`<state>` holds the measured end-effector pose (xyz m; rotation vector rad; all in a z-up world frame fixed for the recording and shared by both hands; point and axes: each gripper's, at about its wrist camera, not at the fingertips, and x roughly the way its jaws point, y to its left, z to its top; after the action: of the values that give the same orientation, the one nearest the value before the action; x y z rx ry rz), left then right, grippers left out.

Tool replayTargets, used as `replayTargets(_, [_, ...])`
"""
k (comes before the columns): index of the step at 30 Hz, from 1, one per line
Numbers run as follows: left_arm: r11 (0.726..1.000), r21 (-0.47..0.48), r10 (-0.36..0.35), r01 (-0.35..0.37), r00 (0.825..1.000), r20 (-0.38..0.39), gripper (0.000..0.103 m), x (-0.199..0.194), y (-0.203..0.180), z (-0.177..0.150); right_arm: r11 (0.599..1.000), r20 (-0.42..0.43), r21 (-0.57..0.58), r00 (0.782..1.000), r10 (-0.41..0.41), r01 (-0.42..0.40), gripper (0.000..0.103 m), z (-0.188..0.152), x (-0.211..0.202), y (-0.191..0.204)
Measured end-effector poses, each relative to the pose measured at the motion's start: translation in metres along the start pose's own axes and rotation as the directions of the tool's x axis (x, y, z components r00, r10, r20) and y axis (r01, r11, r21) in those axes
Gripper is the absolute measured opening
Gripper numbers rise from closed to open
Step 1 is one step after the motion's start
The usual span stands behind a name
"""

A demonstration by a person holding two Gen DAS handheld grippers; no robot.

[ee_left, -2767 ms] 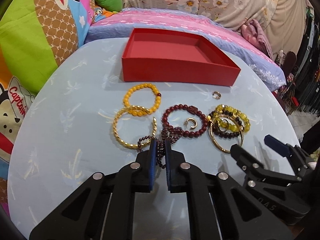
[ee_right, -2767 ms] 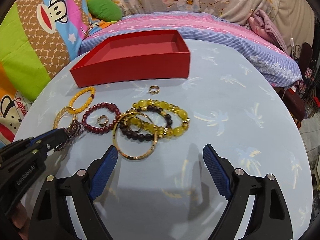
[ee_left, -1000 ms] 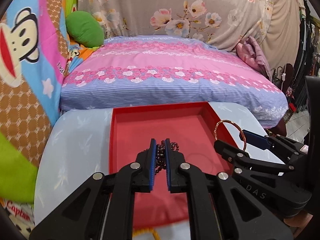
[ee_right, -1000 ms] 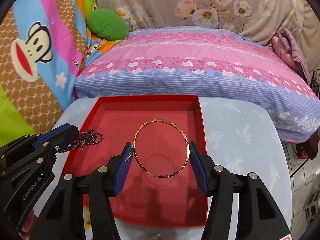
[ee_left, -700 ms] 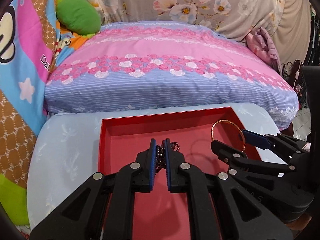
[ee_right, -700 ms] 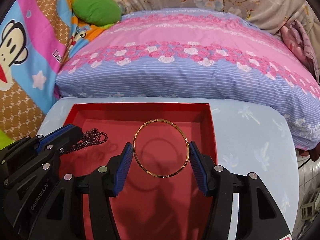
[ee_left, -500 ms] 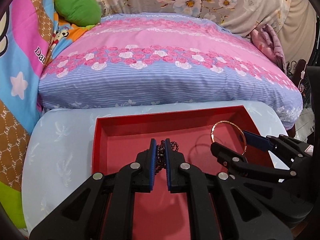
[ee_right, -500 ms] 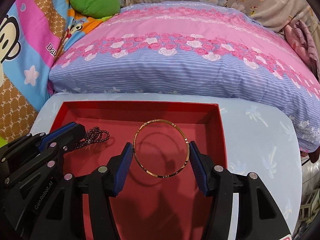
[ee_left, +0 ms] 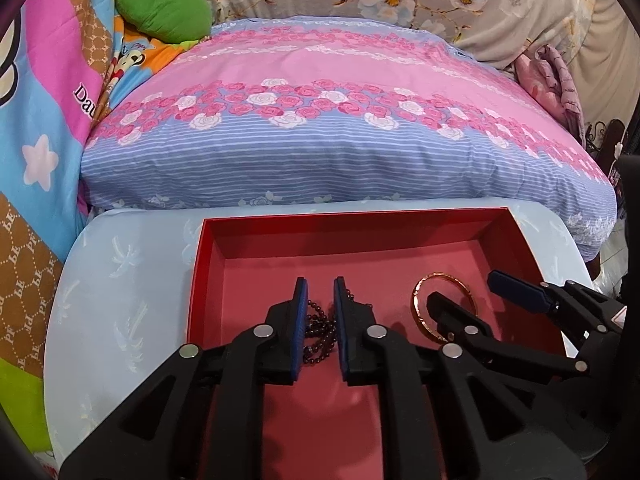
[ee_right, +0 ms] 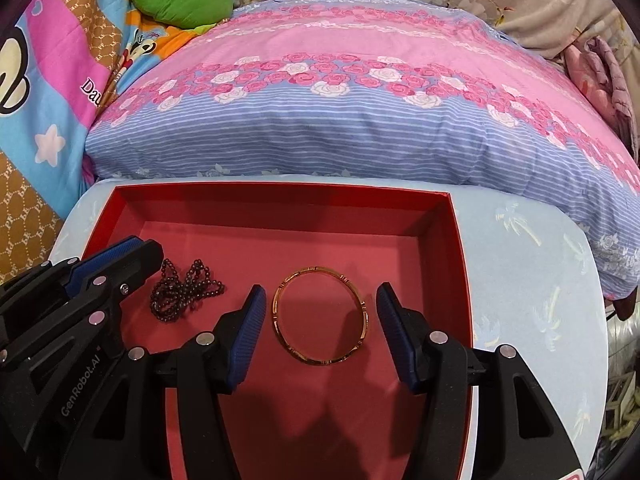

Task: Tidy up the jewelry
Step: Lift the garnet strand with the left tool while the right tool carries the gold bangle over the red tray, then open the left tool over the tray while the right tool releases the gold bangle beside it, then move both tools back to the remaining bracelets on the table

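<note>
A red open box (ee_left: 344,220) (ee_right: 280,192) sits on the light blue table. A dark bead necklace (ee_right: 180,292) lies on the box floor at the left; in the left wrist view it (ee_left: 318,334) lies between my fingers. My left gripper (ee_left: 318,300) is open just above it, jaws apart and not touching it. A gold bangle (ee_right: 320,322) lies flat on the box floor; it also shows in the left wrist view (ee_left: 444,304). My right gripper (ee_right: 320,328) is open around the bangle with a gap on each side.
The light blue table (ee_right: 528,264) ends just past the box against a bed with a pink and blue floral cover (ee_left: 340,120). A green cushion (ee_left: 164,4) and colourful cartoon bedding (ee_left: 40,120) lie at the left.
Both grippers lowered into the box and opened. The necklace dropped from the left gripper and the bangle from the right; both now lie on the box floor.
</note>
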<state>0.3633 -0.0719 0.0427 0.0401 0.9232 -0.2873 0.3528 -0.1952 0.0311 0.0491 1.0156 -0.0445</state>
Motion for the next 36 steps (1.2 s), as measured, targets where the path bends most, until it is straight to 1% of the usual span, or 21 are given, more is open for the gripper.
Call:
replayTargets(3, [1.000,-0.012,0.001,-0.001,1.000,-0.003,0.018,0.000,0.002,-0.001,1.000,-0.002,0.005,1.000,0.004,-0.004,0.057,-0.001,0.001,-0.001])
replayTargets(8, [1.000,0.005,0.024,-0.024,1.000,0.008,0.018,-0.002,-0.001,-0.007,1.000,0.001,0.001,1.000,0.006,-0.006,0.057,-0.004,-0.001,-0.001])
replayTargets(12, [1.000,-0.002,0.018,-0.018,1.000,-0.006,0.018,-0.004,0.000,-0.014,1.000,0.006,-0.005,1.000,0.011,-0.011,0.057,-0.010,-0.005,-0.001])
replayTargets(15, [1.000,-0.002,0.024,-0.024,1.000,0.006,0.019,-0.010,-0.002,-0.015,1.000,0.043,-0.013,0.999,-0.011,0.012,0.057,-0.013,-0.015,0.000])
replayTargets(18, [1.000,0.005,0.027,-0.027,0.999,0.041,0.019,-0.027,-0.004,-0.012,0.999,0.101,-0.022,0.994,-0.040,0.042,0.059,-0.015,-0.035,-0.001])
replayTargets(19, [1.000,0.007,0.028,-0.028,0.998,0.055,0.020,-0.033,-0.004,-0.012,0.999,0.117,-0.022,0.992,-0.042,0.045,0.062,-0.016,-0.042,-0.002])
replayTargets(21, [0.999,0.011,0.032,-0.033,0.996,0.078,0.027,-0.047,-0.005,-0.012,0.998,0.144,-0.019,0.988,-0.050,0.053,0.064,-0.021,-0.059,-0.006])
replayTargets(23, [0.999,0.021,0.027,-0.030,0.994,0.103,0.029,-0.065,-0.005,-0.017,0.998,0.165,-0.014,0.985,-0.050,0.053,0.068,-0.030,-0.077,-0.010])
replayTargets(28, [0.999,0.024,0.020,-0.023,0.991,0.134,0.033,-0.105,-0.003,-0.044,0.998,0.179,-0.027,0.982,-0.057,0.062,0.068,-0.066,-0.112,-0.016])
replayTargets(30, [1.000,0.019,0.014,-0.016,0.991,0.131,0.034,-0.119,0.000,-0.061,0.998,0.177,-0.025,0.983,-0.055,0.061,0.068,-0.082,-0.123,-0.018])
replayTargets(33, [0.999,0.013,0.033,-0.035,0.991,0.133,0.034,-0.135,0.001,-0.083,0.999,0.173,-0.009,0.984,-0.050,0.053,0.068,-0.108,-0.139,-0.022])
replayTargets(36, [1.000,-0.011,0.022,-0.021,0.992,0.126,0.034,-0.149,0.004,-0.102,0.999,0.160,0.017,0.987,-0.034,0.031,0.068,-0.134,-0.151,-0.025])
